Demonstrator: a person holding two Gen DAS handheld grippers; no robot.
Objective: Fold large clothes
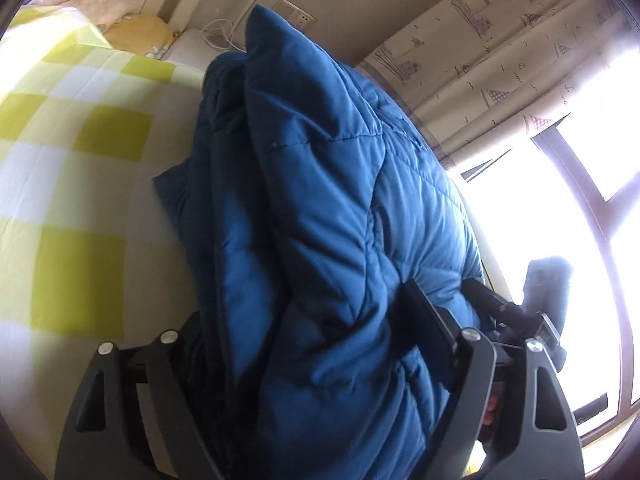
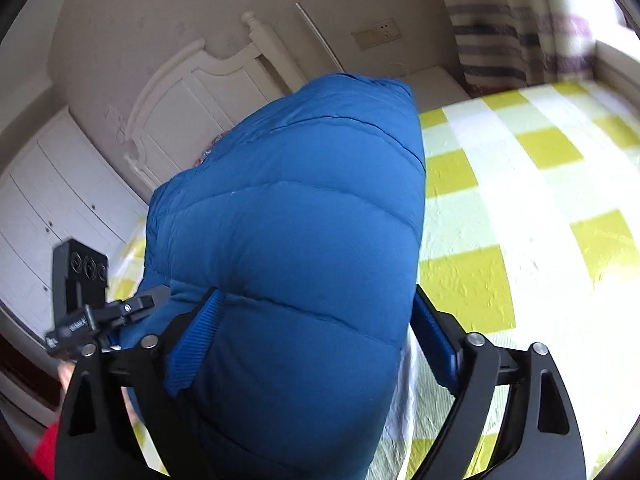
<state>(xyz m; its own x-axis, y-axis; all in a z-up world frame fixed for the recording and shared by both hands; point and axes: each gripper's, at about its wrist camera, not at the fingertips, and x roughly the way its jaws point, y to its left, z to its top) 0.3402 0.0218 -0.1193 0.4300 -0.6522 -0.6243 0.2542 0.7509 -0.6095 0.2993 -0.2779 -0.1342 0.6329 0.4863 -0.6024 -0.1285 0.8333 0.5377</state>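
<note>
Filling the left wrist view, the blue padded coat (image 1: pixel 320 216) bulges between the jaws of the left claw (image 1: pixel 304 344), which stand wide yet pinch the thick bundle; ahead of that claw and to one side lies the checked bedspread (image 1: pixel 76 168), to the other the curtain (image 1: pixel 500 76) and a bright window; the other claw's body shows just beyond.

Seen from the right wrist, the right claw (image 2: pixel 316 328) likewise grips the coat's (image 2: pixel 304 208) folded bulk, jaws spread wide around it; the bed (image 2: pixel 520 208) stretches ahead and beside, the headboard (image 2: pixel 192 100) further off.

Judging the step as carrying the fold over, keep both claws level, lower together and release only once the bundle rests flat.
</note>
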